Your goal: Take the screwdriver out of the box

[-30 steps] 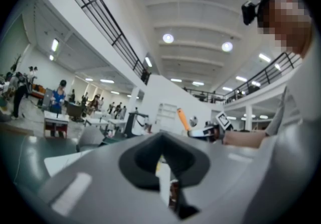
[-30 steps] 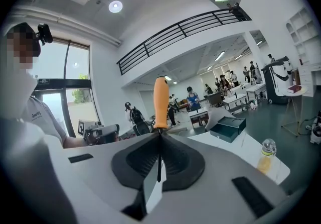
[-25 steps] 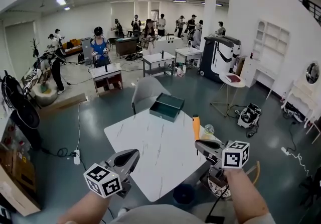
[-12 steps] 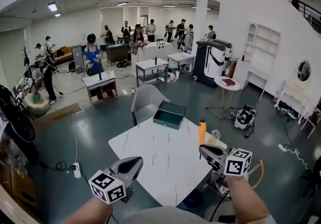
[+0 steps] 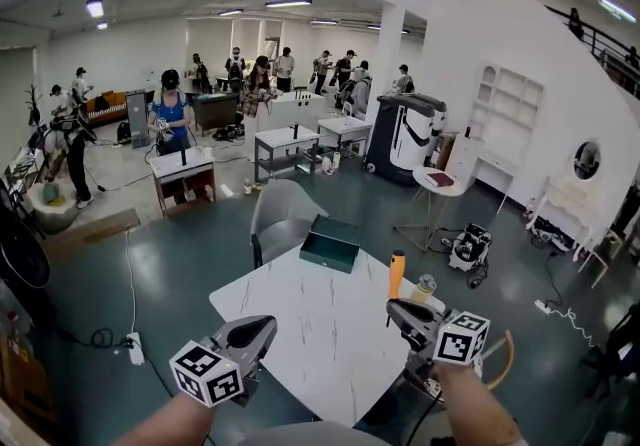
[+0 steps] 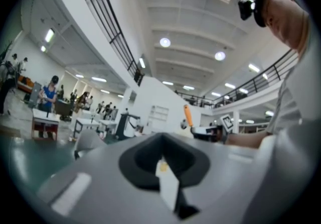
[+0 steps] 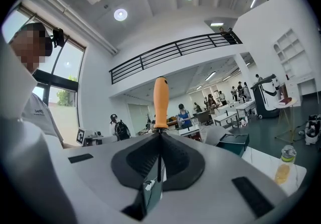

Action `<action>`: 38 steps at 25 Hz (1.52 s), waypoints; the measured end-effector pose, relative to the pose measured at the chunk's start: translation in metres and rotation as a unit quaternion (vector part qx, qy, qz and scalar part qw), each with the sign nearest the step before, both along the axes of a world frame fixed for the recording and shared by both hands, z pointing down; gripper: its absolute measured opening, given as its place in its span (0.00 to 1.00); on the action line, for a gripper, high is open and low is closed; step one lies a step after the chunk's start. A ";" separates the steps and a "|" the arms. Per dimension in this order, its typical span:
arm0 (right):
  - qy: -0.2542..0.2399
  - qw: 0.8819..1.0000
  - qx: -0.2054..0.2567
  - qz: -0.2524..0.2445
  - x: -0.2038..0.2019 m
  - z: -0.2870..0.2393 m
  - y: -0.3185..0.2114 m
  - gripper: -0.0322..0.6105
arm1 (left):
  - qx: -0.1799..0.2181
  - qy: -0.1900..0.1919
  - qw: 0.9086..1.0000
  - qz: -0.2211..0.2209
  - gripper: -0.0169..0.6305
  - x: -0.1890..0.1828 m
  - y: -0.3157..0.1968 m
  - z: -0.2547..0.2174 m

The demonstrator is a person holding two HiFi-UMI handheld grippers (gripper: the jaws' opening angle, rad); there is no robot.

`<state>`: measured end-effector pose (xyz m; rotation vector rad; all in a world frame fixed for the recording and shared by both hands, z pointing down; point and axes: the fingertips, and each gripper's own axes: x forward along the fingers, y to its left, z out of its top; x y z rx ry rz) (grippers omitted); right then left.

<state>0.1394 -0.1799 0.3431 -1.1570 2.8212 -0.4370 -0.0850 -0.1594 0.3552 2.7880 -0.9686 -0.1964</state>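
My right gripper [image 5: 400, 312] is shut on the shaft of a screwdriver [image 5: 396, 272], whose orange handle stands upright above the jaws at the table's right edge. In the right gripper view the screwdriver [image 7: 160, 102] rises straight from the closed jaws of the right gripper [image 7: 159, 135]. The dark green box [image 5: 331, 244] lies open at the table's far edge, well beyond both grippers, and shows as the box [image 7: 233, 142] to the right. My left gripper [image 5: 255, 327] hangs shut and empty over the near left edge. The left gripper [image 6: 161, 142] has the screwdriver [image 6: 187, 115] beyond its tips.
The white marble-look table [image 5: 310, 319] is bare in the middle. A small bottle [image 5: 426, 287] stands at its right edge near the right gripper. A grey chair [image 5: 280, 214] stands behind the table. Other tables and people fill the hall beyond.
The head view has swung a little, so the table sits lower and smaller in frame. Both grippers keep their places; the right one still holds the screwdriver upright.
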 end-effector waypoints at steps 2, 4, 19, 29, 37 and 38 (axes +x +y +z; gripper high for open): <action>0.002 1.000 -0.001 -0.001 -0.004 0.000 -0.001 0.08 | -0.003 0.001 1.000 -0.001 0.02 -0.003 -0.002 0.002; 0.003 1.000 -0.004 -0.001 -0.004 0.001 -0.001 0.08 | -0.005 0.002 1.000 -0.002 0.02 -0.004 -0.002 0.002; -0.009 1.000 -0.005 0.003 0.010 0.000 -0.005 0.08 | -0.004 0.002 1.000 -0.011 0.02 0.001 0.001 0.001; -0.005 1.000 0.000 0.001 0.012 -0.001 -0.007 0.08 | -0.004 0.003 1.000 -0.011 0.02 0.001 -0.002 0.001; 0.000 1.000 0.002 0.001 0.013 0.001 -0.008 0.08 | -0.006 0.008 1.000 -0.015 0.02 -0.001 -0.004 0.003; -0.001 1.000 0.004 0.001 0.012 0.001 -0.009 0.08 | -0.006 0.008 1.000 -0.014 0.02 0.000 -0.005 0.003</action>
